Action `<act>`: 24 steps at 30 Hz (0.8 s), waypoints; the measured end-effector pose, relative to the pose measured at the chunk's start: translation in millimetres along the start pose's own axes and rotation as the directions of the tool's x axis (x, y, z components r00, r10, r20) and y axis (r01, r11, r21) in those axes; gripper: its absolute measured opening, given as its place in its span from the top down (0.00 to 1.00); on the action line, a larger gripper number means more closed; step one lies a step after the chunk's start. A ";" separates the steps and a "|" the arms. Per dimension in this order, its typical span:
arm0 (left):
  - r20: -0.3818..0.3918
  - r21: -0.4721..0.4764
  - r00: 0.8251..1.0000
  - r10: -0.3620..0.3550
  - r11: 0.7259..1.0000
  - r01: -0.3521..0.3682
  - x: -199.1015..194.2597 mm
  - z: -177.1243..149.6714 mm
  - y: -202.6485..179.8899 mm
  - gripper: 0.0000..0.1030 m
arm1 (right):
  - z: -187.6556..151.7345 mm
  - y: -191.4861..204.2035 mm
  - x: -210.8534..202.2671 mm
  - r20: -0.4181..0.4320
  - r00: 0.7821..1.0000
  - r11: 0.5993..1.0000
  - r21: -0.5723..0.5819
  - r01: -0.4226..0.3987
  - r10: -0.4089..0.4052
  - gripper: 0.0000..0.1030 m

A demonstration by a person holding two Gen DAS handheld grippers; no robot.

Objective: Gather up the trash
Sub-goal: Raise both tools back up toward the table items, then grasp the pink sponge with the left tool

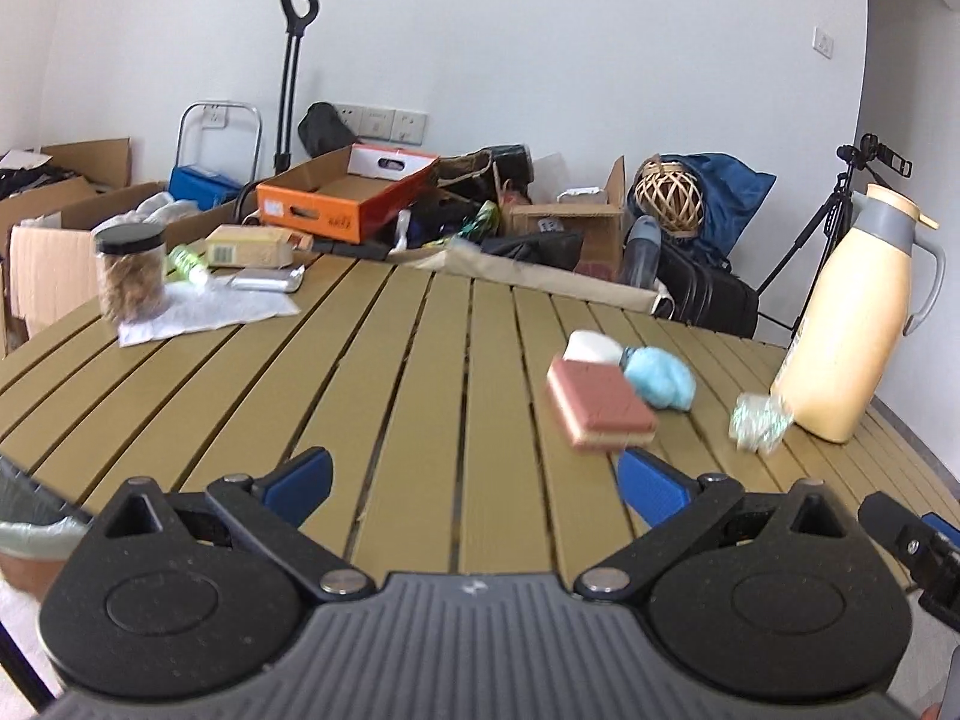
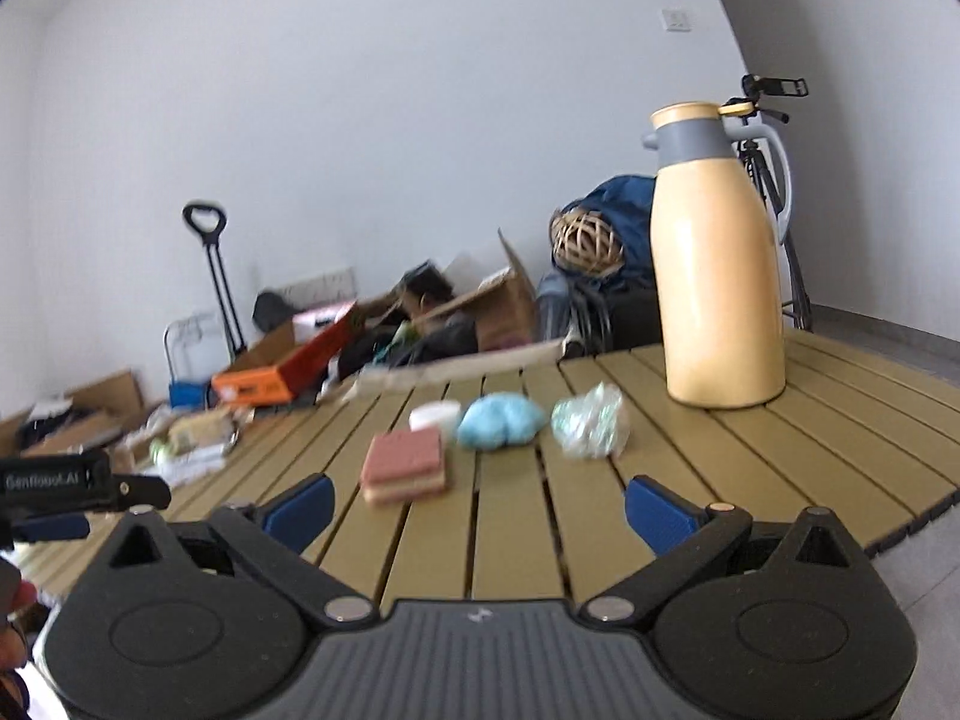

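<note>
On the slatted olive table [image 1: 420,372] lie a crumpled light-blue wad [image 1: 660,377] [image 2: 501,421], a scrunched clear-green wrapper [image 1: 759,423] [image 2: 591,422], a red-and-cream sponge block [image 1: 600,411] [image 2: 405,465] and a small white tub [image 1: 594,347] [image 2: 435,416]. My left gripper [image 1: 474,480] is open over the near table edge, its right pad just short of the sponge. My right gripper [image 2: 477,510] is open too, with the sponge, blue wad and wrapper a short way ahead of it. Nothing is held.
A tall cream thermos jug [image 1: 852,330] [image 2: 717,276] stands right of the trash. At the far left sit a black-lidded jar [image 1: 129,273], a white sheet [image 1: 204,312] and small packets. A bin with a liner [image 1: 30,534] shows at lower left. Boxes and bags clutter the floor beyond.
</note>
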State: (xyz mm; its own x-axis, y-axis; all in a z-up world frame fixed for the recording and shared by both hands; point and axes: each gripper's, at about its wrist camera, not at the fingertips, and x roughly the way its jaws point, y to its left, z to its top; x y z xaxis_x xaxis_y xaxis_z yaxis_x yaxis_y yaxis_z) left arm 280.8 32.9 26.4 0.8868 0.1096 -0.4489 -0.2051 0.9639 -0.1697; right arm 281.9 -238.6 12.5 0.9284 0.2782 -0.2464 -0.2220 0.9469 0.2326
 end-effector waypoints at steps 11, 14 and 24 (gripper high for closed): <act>-0.014 -0.018 0.999 0.041 0.999 -0.041 74.9 22.7 -37.1 0.00 | 27.5 -15.8 69.8 0.046 0.997 0.998 0.003 0.062 -0.062 0.00; -0.019 -0.011 0.999 0.041 0.999 -0.041 94.7 28.8 -44.9 0.00 | 32.8 -22.5 89.5 0.032 0.995 0.995 0.029 0.094 -0.095 0.00; -0.073 0.024 0.997 0.031 0.999 -0.029 159.8 33.9 -73.9 0.00 | 43.4 -49.1 147.9 -0.019 0.990 0.986 0.096 0.138 -0.137 0.00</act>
State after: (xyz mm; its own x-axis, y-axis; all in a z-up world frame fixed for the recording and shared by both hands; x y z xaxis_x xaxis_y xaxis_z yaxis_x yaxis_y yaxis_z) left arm 451.7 -12.6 -3.1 0.8475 0.1217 -0.5166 -0.2210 0.9659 -0.1350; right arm 443.0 -251.0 5.4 0.9443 0.1489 -0.2936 -0.0622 0.9564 0.2853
